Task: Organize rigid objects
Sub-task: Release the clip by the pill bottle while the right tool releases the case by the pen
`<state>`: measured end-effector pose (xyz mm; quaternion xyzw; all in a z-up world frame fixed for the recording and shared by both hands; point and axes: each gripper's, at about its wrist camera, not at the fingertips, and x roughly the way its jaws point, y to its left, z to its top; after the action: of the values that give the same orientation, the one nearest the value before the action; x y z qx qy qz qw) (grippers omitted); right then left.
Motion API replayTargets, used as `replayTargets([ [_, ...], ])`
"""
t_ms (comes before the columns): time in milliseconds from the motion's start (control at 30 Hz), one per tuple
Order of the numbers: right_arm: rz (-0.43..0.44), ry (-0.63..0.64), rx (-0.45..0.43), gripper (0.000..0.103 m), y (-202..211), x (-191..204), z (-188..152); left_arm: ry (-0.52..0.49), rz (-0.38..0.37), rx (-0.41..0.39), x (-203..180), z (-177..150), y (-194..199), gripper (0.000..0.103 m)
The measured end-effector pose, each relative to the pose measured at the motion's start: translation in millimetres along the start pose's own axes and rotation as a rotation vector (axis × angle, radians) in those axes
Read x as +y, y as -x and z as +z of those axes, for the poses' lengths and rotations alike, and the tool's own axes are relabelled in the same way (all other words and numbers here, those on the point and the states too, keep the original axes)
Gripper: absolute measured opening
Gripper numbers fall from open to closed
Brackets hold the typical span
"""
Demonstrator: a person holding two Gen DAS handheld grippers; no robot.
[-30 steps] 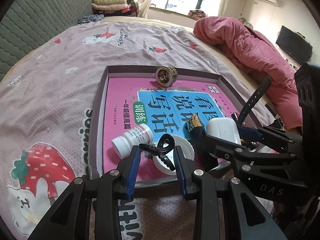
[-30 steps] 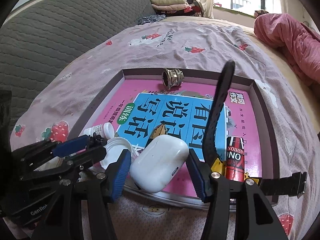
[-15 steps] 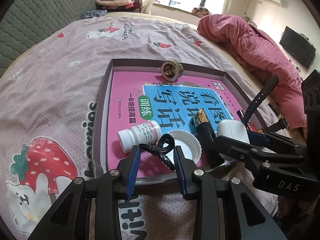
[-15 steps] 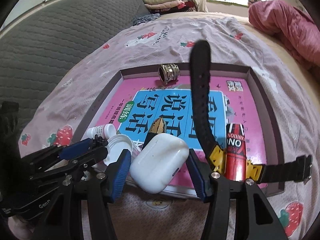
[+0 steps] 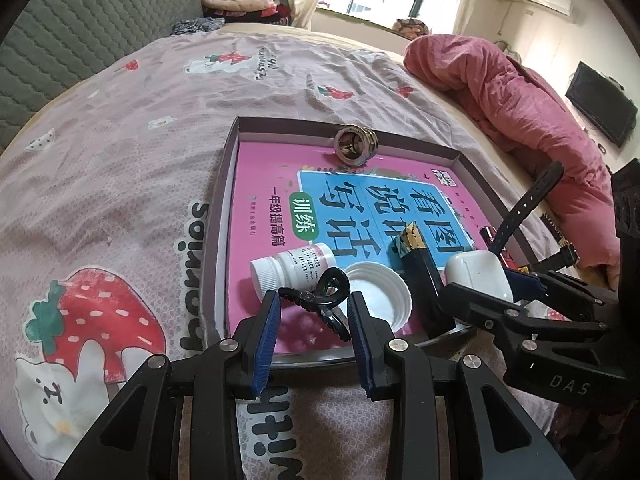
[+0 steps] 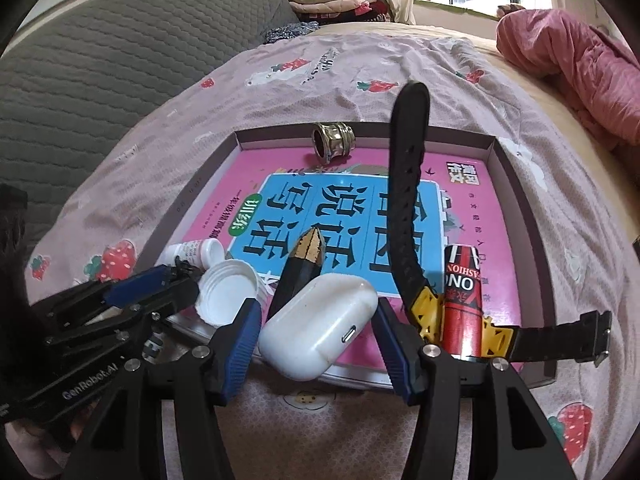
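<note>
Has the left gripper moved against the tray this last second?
Yes, slightly to its left: the pill bottle and white lid in the tray now sit further right against the left gripper holding the black clip.

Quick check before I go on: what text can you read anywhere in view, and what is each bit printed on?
"看图说话写话" and "训练": book in the tray.
"一年级提高篇": same book cover.
"ON" and "FASHION": red can, upside down here.
"DAS": right gripper body.
"GenRobot.AI": left gripper body.
"berries": bedsheet.
Pill bottle label: digits, too small to read surely.
Book's corner badge and small print: blurred.
</note>
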<state>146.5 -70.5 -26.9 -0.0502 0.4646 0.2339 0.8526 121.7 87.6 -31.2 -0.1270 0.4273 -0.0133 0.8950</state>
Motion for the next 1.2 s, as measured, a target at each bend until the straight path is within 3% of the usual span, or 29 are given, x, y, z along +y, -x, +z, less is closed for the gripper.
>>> replayTargets([
  [467, -0.037, 0.041, 0.014, 0.061, 3, 5, -6, 0.025, -0.016, 0.009, 5, 1, 3, 0.035],
  [1033, -0.038, 0.052, -0.029, 0.063, 22, 8, -10, 0.021, -0.008, 0.010, 4, 1, 5, 0.036],
  [1200, -0.039, 0.044, -0.059, 0.063, 32, 7, -8, 0.019, -0.002, 0.004, 3, -1, 9, 0.044],
])
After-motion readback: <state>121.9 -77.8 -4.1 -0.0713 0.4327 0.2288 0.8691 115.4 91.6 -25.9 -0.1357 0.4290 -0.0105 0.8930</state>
